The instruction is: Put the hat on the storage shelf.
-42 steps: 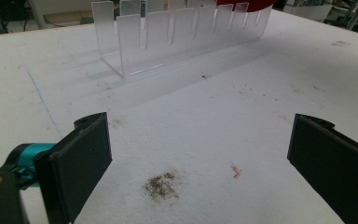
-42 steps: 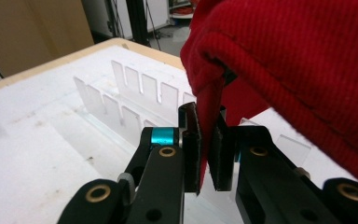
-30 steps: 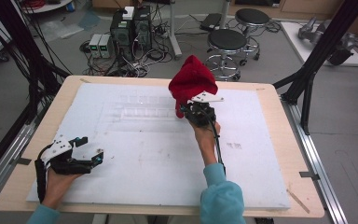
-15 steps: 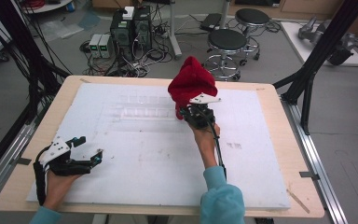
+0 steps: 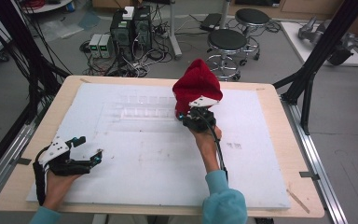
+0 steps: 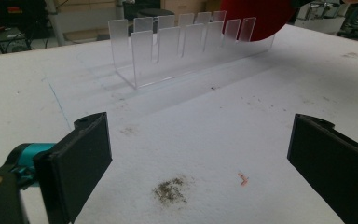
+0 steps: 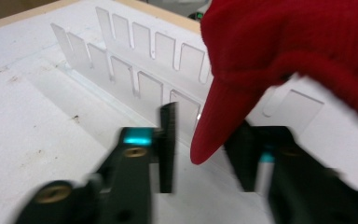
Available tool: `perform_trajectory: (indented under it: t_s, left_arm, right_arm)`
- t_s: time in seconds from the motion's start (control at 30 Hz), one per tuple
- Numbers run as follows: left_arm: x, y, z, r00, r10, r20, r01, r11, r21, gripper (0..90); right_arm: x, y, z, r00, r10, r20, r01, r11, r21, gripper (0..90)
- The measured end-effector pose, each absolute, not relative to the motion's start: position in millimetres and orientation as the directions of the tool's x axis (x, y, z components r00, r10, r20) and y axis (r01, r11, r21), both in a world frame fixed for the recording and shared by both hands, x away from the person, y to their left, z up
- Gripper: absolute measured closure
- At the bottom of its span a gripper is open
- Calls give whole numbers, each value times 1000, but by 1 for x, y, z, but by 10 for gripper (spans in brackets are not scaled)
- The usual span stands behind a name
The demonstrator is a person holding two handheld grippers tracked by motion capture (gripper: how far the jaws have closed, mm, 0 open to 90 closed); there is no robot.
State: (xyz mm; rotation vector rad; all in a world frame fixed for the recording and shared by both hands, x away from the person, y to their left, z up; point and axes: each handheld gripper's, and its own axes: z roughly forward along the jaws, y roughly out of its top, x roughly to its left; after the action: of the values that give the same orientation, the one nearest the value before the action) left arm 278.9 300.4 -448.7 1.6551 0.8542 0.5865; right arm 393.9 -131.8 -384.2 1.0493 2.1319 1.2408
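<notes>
red knit hat (image 5: 196,85) sits draped over the right end of the clear slotted rack (image 5: 142,107), toward the far side of the white foam board (image 5: 168,158). in my right gripper view a corner of its brim (image 7: 214,126) hangs down between my jaws. my right gripper (image 5: 186,116) is just beside the hat's lower edge, and its jaws have just been opening: they stand apart now, with that red flap in the gap but neither pad pressing on it. so i count the hat as let go, resting on the rack's upright tabs (image 7: 144,84) by its own weight.

my left gripper (image 5: 87,150) rests near the front left of the board, well apart from the rack, jaws wide and nothing between them.

what worries me from here: the brim corner is dangling right in my open right claw. if i pull back level or tilt as i leave, a pad could snag the knit and drag the hat off the tabs, or tip it toward me. the knit looks soft and grabby, so even a light brush might catch. the rack looks thin and light too; a tug on the hat could slide or rock it on the foam. i judge that i should spread wider and back off low and straight, clear of the flap.
</notes>
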Motion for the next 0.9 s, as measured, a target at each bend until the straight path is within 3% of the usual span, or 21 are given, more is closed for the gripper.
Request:
perform_trajectory:
  t_s: [0.1, 0.23, 0.6, 0.8, 0.9]
  left_arm:
    - [279, 301, -449, 612, 789, -57, 233, -111, 966, 66]
    - [280, 300, -449, 609, 791, -59, 238, -111, 965, 65]
    - [277, 302, -449, 593, 803, -56, 215, -91, 972, 66]
    - [273, 302, -449, 593, 805, -30, 180, -96, 979, 66]
    - [272, 300, -449, 586, 810, -15, 170, -104, 980, 65]
  right_arm:
    - [384, -137, -385, -588, 809, -10, 405, 305, 862, 383]
    - [362, -144, -372, -590, 808, -11, 408, 310, 859, 251]
    - [281, -187, -337, -620, 779, -90, 192, 261, 946, 173]
    - [246, -229, -371, -537, 839, -85, 147, 192, 970, 147]
    - [240, -246, -400, -503, 864, -25, 155, 119, 981, 120]
